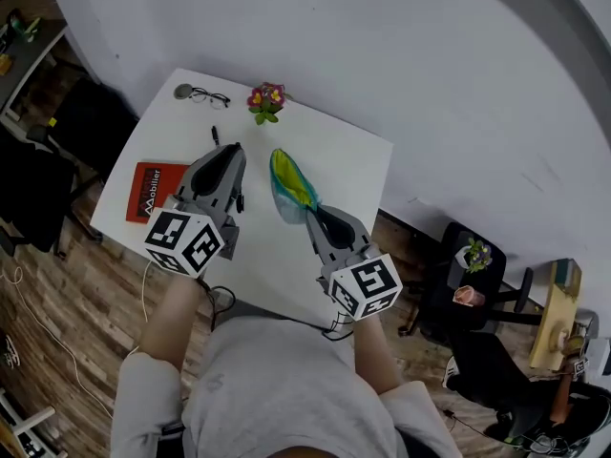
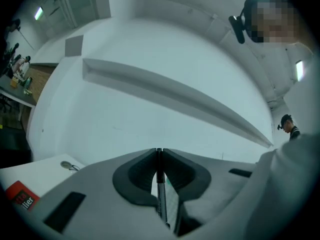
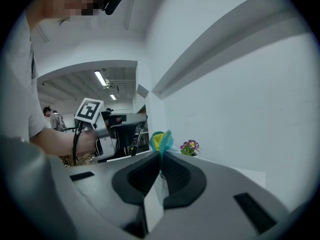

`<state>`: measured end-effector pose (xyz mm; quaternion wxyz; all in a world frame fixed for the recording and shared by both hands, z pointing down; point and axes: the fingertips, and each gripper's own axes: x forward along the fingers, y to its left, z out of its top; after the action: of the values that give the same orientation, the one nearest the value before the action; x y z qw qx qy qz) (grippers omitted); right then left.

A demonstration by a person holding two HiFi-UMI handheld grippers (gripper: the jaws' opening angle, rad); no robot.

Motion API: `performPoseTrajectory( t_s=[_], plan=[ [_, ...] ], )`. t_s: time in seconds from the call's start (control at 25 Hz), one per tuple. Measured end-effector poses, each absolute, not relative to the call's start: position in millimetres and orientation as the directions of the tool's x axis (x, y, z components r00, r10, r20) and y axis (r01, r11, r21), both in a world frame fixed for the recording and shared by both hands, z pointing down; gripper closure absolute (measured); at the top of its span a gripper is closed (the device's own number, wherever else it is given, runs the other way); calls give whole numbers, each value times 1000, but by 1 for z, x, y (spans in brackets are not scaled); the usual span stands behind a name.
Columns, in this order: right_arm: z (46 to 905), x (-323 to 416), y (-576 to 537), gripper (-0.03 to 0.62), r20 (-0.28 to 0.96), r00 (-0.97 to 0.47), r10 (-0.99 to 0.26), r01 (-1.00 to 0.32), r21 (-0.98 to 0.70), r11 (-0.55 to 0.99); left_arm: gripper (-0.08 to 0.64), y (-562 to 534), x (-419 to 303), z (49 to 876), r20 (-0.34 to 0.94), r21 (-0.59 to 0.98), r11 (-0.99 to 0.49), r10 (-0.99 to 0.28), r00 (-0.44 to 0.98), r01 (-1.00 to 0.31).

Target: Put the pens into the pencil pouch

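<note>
Left gripper (image 2: 159, 156) clamped on a dark pen (image 2: 161, 196); right gripper (image 3: 161, 159) pinching the teal-and-yellow pencil pouch (image 3: 161, 140) by its edge. The pouch's mouth is best held raised beyond the right jaws and the pen steered in lengthwise.

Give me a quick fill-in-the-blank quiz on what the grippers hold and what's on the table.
1. The left gripper is shut on a ___.
2. The right gripper grips the teal and yellow ___.
3. Near the eyeglasses stand potted ___.

Missing words: pen; pencil pouch; flowers.
</note>
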<state>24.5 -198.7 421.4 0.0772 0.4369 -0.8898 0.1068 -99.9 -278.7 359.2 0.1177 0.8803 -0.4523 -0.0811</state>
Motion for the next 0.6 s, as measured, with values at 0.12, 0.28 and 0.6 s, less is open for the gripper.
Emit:
performPoseTrajectory(
  t_s=[0.12, 0.28, 0.6],
  plan=[
    [422, 18, -194, 552, 227, -637, -737, -769, -125, 627, 502, -264, -103, 320, -156, 263, -572, -820, 551, -777],
    [422, 12, -185, 552, 224, -670, -708, -740, -129, 660, 502, -243, -99, 278, -290, 207, -591, -798, 528, -779],
    [414, -1, -169, 554, 198, -720, -665, -692, -127, 711, 502, -221, -77, 247, -438, 161, -624, -740, 511, -765]
  ],
)
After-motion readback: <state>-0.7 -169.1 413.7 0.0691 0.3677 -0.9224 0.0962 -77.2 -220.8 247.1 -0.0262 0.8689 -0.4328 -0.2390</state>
